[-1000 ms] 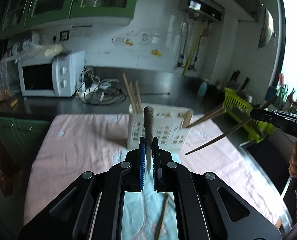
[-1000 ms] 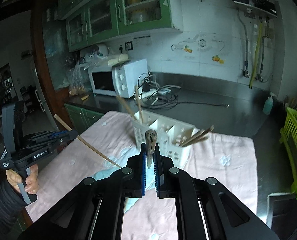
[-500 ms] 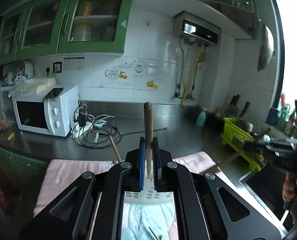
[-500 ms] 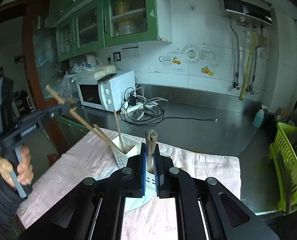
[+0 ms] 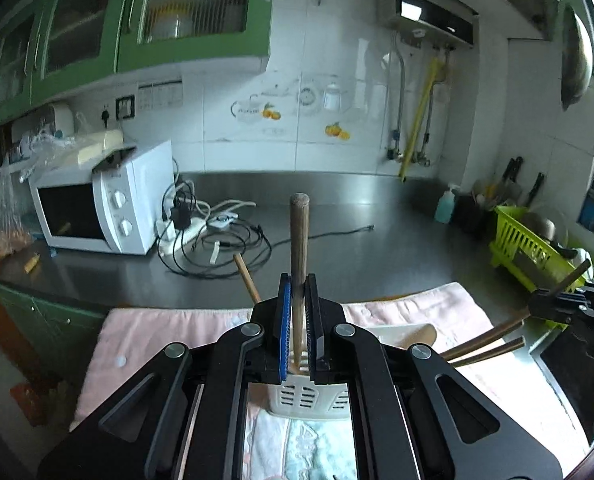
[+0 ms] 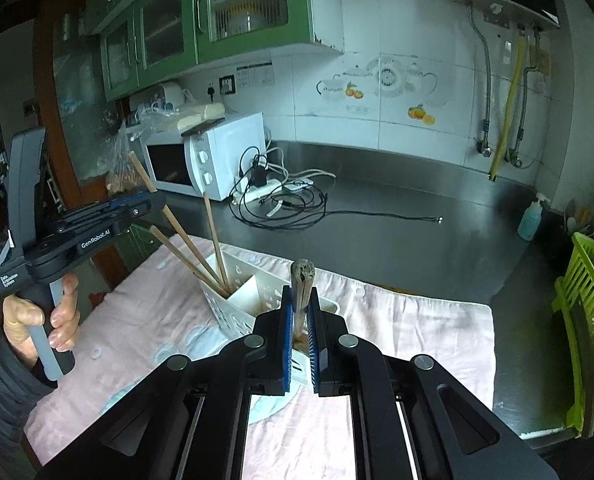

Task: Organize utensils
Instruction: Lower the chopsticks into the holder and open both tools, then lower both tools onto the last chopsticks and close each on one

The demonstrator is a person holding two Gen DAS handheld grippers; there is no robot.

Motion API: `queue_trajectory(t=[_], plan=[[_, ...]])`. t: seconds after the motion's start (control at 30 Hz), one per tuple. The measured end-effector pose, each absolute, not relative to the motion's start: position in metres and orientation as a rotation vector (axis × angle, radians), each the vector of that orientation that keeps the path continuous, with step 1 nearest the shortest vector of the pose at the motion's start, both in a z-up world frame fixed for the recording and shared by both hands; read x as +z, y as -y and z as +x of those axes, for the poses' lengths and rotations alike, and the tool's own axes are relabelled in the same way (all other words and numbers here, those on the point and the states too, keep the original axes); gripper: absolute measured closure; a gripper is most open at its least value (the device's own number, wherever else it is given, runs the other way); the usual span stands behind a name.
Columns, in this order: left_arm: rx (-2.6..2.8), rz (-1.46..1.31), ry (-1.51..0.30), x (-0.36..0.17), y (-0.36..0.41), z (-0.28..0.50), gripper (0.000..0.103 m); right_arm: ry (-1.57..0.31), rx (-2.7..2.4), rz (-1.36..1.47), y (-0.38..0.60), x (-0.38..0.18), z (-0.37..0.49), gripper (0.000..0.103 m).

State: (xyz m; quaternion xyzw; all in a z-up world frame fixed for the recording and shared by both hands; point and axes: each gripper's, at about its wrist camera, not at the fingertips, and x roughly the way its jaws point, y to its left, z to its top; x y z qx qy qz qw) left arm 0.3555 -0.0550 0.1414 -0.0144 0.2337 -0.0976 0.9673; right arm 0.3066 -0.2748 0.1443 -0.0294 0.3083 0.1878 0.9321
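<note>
My left gripper (image 5: 298, 292) is shut on a wooden chopstick (image 5: 299, 236) that stands upright between its blue pads. The white slotted utensil caddy (image 5: 309, 396) sits just below those jaws. In the right wrist view the left gripper (image 6: 153, 196) holds this chopstick (image 6: 185, 240) slanted, its lower end down in the caddy's (image 6: 249, 300) left compartment beside two others. My right gripper (image 6: 301, 300) is shut on a second wooden stick (image 6: 303, 280) above the caddy's near side; its lower end is hidden. The right gripper (image 5: 537, 304) shows at the right edge of the left wrist view.
The caddy stands on a pink cloth (image 6: 417, 328) over a steel counter (image 6: 397, 216). Behind are a white microwave (image 5: 97, 204), tangled cables (image 5: 213, 240) and a soap bottle (image 6: 531, 220). A green dish rack (image 6: 585, 320) is at the right. Wooden utensils (image 5: 485, 340) lean out of the caddy.
Both grippers have moved forward over the caddy, which has slid down under the jaws in both views. The left chopstick now reaches into the left compartment.
</note>
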Motion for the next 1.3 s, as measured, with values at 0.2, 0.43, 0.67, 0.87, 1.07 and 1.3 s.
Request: queue_trajectory(t=[0.2,0.43,0.67,0.87,1.07,1.3], plan=[[-0.212,-0.031,-0.480,0.139,0.054,0.356,0.094,-0.623,0.363,-0.075,0.271,0.138,0.310,0.075],[-0.204,-0.027,-0.452,0.147,0.052,0.328,0.059,-0.577,0.340,-0.083,0.274,0.150,0.286,0.065],[-0.194,-0.021,-0.435,0.142,0.036,0.263,0.026,-0.523,0.334,-0.094,0.272,0.148,0.222,0.049],[-0.149,-0.004,-0.437,0.118,0.018,0.202,0.008,-0.544,0.371,-0.099,0.255,0.109,0.162,0.046],[-0.115,-0.006,-0.475,0.083,-0.005,0.159,0.007,-0.625,0.396,-0.112,0.228,0.050,0.124,0.046],[-0.060,-0.041,-0.515,0.043,-0.034,0.121,0.007,-0.755,0.430,-0.085,0.199,-0.013,0.113,0.058]])
